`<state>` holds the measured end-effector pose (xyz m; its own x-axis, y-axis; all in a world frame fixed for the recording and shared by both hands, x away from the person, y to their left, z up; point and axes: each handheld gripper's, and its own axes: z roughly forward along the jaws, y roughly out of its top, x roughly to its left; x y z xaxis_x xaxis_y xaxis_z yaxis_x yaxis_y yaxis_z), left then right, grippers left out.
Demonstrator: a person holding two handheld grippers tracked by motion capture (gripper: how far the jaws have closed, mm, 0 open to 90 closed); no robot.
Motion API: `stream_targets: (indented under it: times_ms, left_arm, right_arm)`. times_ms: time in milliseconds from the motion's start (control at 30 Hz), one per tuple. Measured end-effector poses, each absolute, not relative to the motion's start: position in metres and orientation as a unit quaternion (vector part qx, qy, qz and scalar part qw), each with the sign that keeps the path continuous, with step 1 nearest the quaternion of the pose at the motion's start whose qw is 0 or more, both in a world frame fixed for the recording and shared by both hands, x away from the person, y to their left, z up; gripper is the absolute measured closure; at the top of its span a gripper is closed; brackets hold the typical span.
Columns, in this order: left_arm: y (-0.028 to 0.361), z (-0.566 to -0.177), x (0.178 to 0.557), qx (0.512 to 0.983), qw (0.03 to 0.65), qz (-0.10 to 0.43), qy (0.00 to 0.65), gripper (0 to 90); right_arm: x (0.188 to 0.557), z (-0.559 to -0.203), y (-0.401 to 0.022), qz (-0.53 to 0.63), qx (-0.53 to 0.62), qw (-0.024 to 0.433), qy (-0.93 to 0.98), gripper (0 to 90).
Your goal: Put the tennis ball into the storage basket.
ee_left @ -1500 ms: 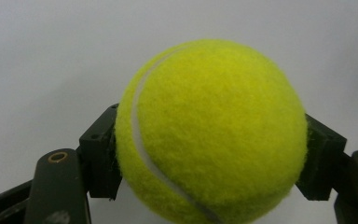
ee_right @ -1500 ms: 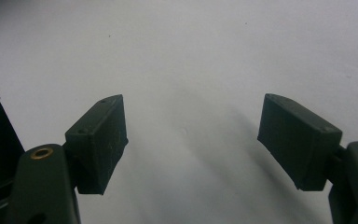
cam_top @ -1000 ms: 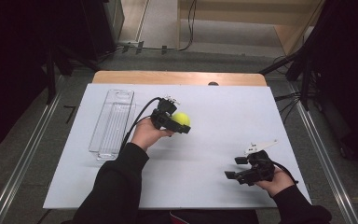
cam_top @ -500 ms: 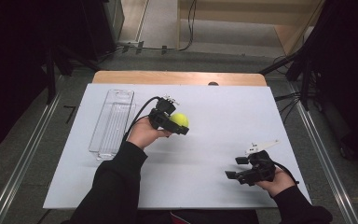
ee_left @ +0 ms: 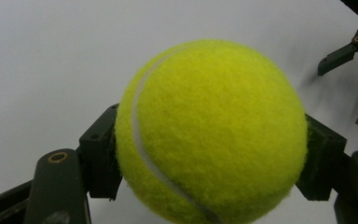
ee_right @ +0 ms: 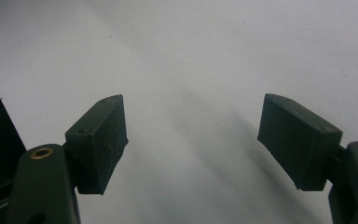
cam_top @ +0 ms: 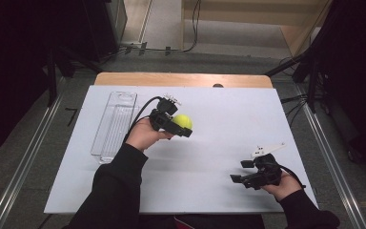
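Yellow-green fuzzy tennis ball (ee_left: 212, 133) with a pale curved seam, black left gripper (cam_top: 183, 126), black right gripper (cam_top: 239, 171) with a white plate on top, clear ribbed plastic tray (cam_top: 115, 125), white table (cam_top: 219, 157) with a tan wooden far edge, black sleeves (cam_top: 112, 195)

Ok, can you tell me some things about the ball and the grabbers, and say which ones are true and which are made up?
1. The left gripper squeezes a yellow tennis ball. True.
2. The right gripper holds a ball too. False: its jaws are open with nothing between them.
3. The clear tray has the ball in it. False: the ball is in the left gripper, beside the tray.
4. The white table lies under both grippers. True.
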<state>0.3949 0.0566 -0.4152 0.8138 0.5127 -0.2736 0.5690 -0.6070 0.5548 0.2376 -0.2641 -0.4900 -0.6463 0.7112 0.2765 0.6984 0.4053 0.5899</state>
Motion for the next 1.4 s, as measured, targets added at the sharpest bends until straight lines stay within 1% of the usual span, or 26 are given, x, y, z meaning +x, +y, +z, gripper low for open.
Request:
stream_targets:
  times_ms: [500,1400]
  left_arm:
    - [0.068,-0.397,0.393,0.895,0.328,-0.042,0.300,26.3]
    - [0.097,-0.369,0.392,0.890,0.336,-0.015,0.307,26.3]
  right_arm:
    - [0.237,-0.490,-0.265,0.348,0.421,0.011,0.838,21.7]
    - [0.237,-0.489,-0.265,0.347,0.422,0.011,0.837,21.6]
